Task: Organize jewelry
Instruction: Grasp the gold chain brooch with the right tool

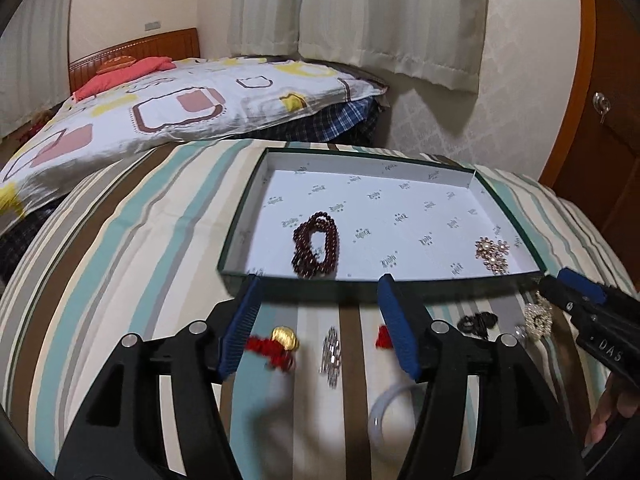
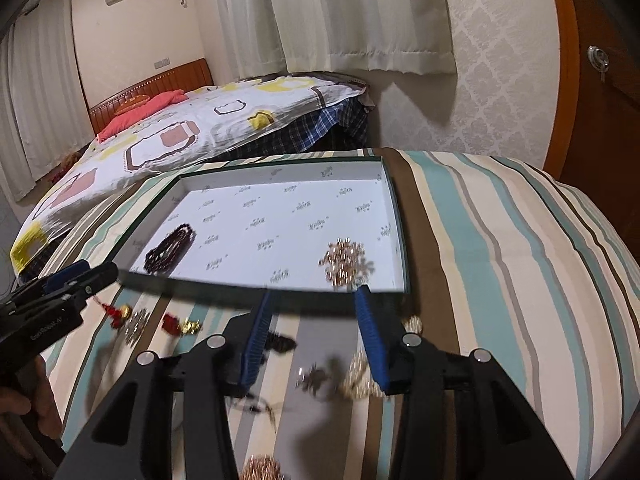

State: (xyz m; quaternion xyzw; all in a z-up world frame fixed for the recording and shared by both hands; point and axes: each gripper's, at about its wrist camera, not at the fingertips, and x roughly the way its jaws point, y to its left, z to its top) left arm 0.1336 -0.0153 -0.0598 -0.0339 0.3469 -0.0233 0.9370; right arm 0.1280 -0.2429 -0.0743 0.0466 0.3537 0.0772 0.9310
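Left wrist view: your left tool point(image 1: 318, 320) was spread wide with nothing between the pads, hovering over the striped bed point(image 1: 120, 240) just short of the box's near wall. The box point(image 1: 280, 280) sat on the bed as the collection tray. A dark red bead bracelet point(image 1: 317, 245) lay by its near edge, left of centre, and a gold flower cluster point(image 1: 493, 255) in its near right corner. They were well apart, probably to keep the types separate. Unsorted pieces lay in a row on the bed along the box's near wall: red-and-gold charm point(image 1: 276, 347), silver piece point(image 1: 331, 354), white bangle point(image 1: 390, 408), black piece point(image 1: 478, 322). Your right tool point(image 1: 576, 292) showed at the right edge; I couldn't tell its state from here.

Right wrist view: your right tool point(image 2: 316, 316) was open and empty, tips at the box's point(image 2: 394, 216) near wall, over a blurred silver charm point(image 2: 314, 376) and gold chain point(image 2: 358, 372). My guess is those were the next pick. The left tool point(image 2: 86, 276) was at the far left.
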